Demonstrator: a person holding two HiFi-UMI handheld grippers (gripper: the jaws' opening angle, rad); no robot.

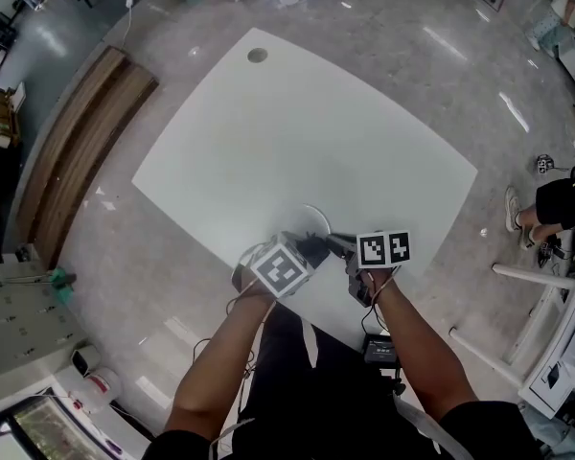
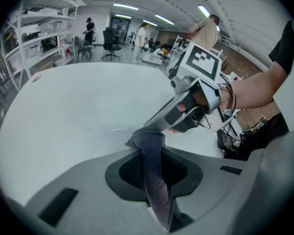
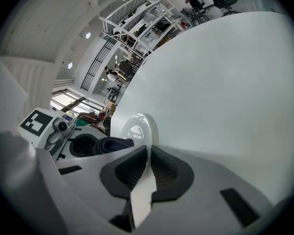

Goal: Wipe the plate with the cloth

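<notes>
A small white plate (image 3: 135, 126) stands on edge over the white table (image 1: 297, 132), its rim pinched between my right gripper's (image 3: 147, 154) jaws. My left gripper (image 2: 150, 150) is shut on a dark grey cloth (image 2: 154, 173), whose bunched end sticks out past the fingertips. In the right gripper view the cloth (image 3: 111, 144) lies against the plate's left face. In the head view both grippers meet near the table's front edge, the left gripper (image 1: 301, 253) beside the right gripper (image 1: 349, 258), with the plate (image 1: 312, 221) just beyond them and the cloth (image 1: 314, 248) between.
The table has a round grommet hole (image 1: 258, 55) at its far corner. A wooden bench (image 1: 80, 146) runs along the floor at the left. Another person's leg and shoe (image 1: 548, 206) show at the right. A black box (image 1: 379, 350) sits on the floor under the front edge.
</notes>
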